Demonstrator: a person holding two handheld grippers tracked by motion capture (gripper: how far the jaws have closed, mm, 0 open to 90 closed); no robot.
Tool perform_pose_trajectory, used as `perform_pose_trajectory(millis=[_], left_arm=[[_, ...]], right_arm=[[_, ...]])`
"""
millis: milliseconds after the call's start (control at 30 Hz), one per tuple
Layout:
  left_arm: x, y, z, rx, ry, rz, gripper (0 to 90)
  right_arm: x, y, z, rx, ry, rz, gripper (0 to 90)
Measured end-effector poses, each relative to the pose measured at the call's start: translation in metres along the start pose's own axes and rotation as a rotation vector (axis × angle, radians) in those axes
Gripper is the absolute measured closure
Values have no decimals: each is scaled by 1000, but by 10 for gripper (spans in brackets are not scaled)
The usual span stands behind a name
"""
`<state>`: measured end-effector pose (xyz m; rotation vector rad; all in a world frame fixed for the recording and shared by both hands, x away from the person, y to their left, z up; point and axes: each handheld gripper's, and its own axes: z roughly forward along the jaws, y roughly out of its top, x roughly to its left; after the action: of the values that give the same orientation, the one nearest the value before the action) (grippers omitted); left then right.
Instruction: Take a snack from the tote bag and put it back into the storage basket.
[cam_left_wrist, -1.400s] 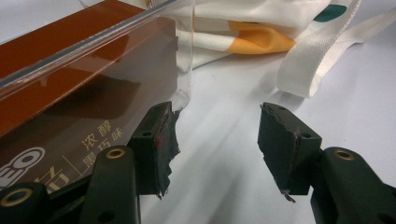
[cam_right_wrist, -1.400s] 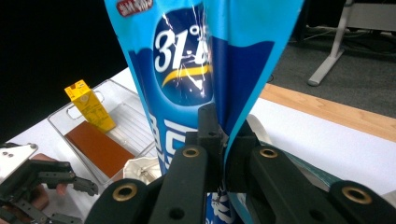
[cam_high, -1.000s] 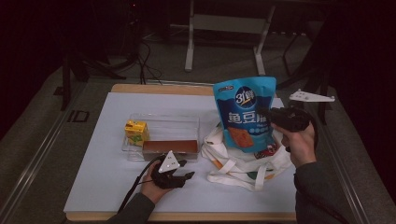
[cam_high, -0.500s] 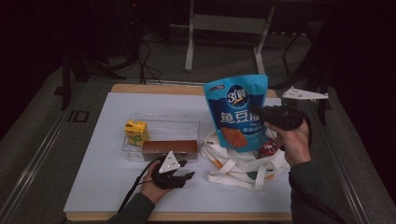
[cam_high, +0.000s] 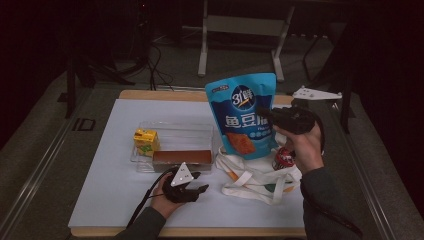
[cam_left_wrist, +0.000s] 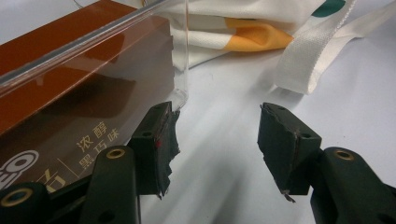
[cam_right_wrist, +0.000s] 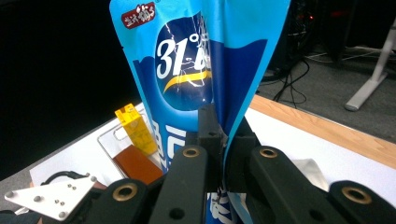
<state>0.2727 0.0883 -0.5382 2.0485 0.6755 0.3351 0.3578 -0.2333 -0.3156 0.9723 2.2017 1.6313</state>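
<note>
Our right gripper (cam_high: 265, 114) fingers clamp the blue snack pouch (cam_high: 245, 115) above the tote bag (cam_high: 255, 175) near the tabletop's (cam_high: 115, 200) right edge; left gripper (cam_high: 192, 187) fingers stand apart, empty, beside the clear tray (cam_high: 200, 131).

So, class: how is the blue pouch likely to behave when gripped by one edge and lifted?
The blue pouch probably flexes rather than staying stiff: its film creases where the right hand-held gripper pinches it. It seems light for its size, hanging upright from one edge. The glossy film may be slippery, so a loose grip could let it slide.
</note>
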Motion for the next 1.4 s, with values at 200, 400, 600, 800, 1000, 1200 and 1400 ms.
perform_pose_trajectory(millis=[200, 400, 600, 800, 1000, 1200, 1400], left_arm=[[0, 0, 0, 1, 0, 0, 460], [0, 0, 0, 1, -1, 2, 460], [0, 0, 0, 2, -3, 1, 460], [0, 0, 0, 3, -4, 1, 460], [-1, 0, 1, 5, -5, 0, 460], [-1, 0, 1, 4, -5, 2, 460], [-1, 0, 1, 6, -5, 4, 460]], right_arm=[[7, 6, 9, -3, 14, -6, 881], [12, 12, 19, -7, 29, -5, 881], [21, 20, 29, -12, 39, -22, 881], [25, 25, 41, -16, 51, -18, 881], [30, 30, 55, -24, 59, -16, 881], [37, 36, 69, -23, 65, -20, 881], [43, 38, 82, -20, 64, -24, 881]])
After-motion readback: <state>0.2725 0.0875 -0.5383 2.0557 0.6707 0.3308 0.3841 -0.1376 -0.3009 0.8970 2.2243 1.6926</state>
